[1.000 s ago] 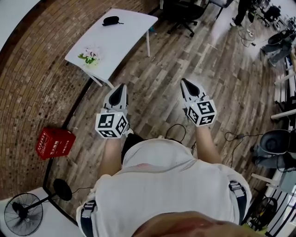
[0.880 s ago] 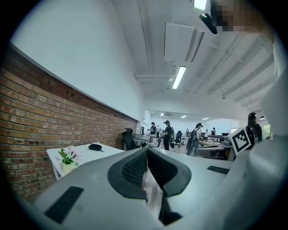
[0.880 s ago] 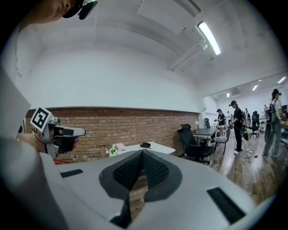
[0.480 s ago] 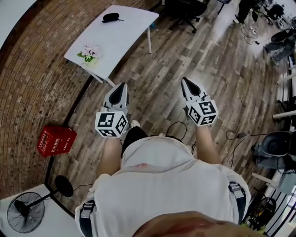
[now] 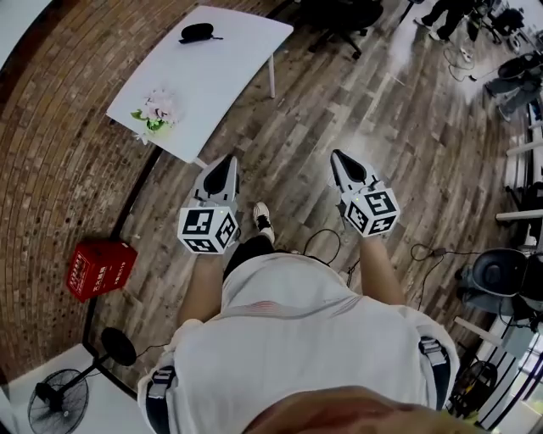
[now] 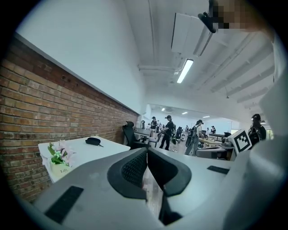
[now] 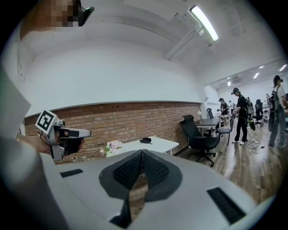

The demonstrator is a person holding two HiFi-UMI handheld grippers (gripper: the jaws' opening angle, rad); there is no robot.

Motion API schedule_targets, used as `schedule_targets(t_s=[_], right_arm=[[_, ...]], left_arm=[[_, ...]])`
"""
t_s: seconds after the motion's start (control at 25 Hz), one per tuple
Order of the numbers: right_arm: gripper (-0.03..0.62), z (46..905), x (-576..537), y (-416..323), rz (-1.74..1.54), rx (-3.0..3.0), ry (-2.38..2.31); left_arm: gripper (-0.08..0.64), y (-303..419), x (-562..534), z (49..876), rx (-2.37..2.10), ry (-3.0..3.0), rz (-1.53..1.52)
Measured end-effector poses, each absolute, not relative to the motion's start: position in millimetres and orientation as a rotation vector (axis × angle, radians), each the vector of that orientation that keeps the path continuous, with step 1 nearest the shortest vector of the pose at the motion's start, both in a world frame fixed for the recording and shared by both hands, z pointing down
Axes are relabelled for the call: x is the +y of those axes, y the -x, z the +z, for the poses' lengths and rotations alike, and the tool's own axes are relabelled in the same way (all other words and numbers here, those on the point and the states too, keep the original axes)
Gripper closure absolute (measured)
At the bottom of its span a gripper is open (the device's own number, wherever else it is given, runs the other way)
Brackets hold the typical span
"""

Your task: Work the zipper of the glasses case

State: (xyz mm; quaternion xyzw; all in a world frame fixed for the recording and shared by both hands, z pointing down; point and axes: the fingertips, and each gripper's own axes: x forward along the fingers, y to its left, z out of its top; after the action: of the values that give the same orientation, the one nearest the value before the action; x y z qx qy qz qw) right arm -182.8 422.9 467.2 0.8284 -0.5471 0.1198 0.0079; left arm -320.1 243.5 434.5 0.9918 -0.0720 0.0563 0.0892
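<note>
A black glasses case (image 5: 196, 33) lies near the far end of a white table (image 5: 212, 80), well ahead of me; it also shows small in the left gripper view (image 6: 93, 141) and the right gripper view (image 7: 145, 140). My left gripper (image 5: 223, 161) hangs in the air over the wooden floor, short of the table, jaws shut on nothing. My right gripper (image 5: 337, 157) is level with it to the right, also shut and empty. In its own view each gripper's tips meet, left (image 6: 147, 149) and right (image 7: 142, 152).
A small bunch of pink flowers (image 5: 151, 110) stands at the table's near end. A red crate (image 5: 100, 267) and a floor fan (image 5: 64, 398) sit by the brick wall at left. Black office chairs (image 5: 344, 17), cables (image 5: 327, 242) and several people fill the room's right side.
The table and the case have shifted left and up in the head view as I step forward; a shoe now shows below the left gripper. Both grippers stay shut.
</note>
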Motion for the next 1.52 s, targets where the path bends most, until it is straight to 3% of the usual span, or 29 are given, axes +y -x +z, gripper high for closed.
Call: schedule_targets(t_s=[0.52, 1.12, 1.52], right_arm=[[0.538, 441.1, 299.4, 99.0, 0.352, -1.66, -2.578], [0.538, 452.7, 238.7, 30.2, 0.399, -1.697, -2.503], [0.538, 444.8, 205.9, -96.1, 0.34, -1.806, -2.447]], left_arm=[[0.54, 223.4, 124.6, 414.9, -0.114, -2.938, 0.133], [0.541, 156.8, 77.6, 433.6, -0.1, -2.903, 0.196], [0.54, 48.6, 50.0, 425.0, -0.263, -2.915, 0.182]])
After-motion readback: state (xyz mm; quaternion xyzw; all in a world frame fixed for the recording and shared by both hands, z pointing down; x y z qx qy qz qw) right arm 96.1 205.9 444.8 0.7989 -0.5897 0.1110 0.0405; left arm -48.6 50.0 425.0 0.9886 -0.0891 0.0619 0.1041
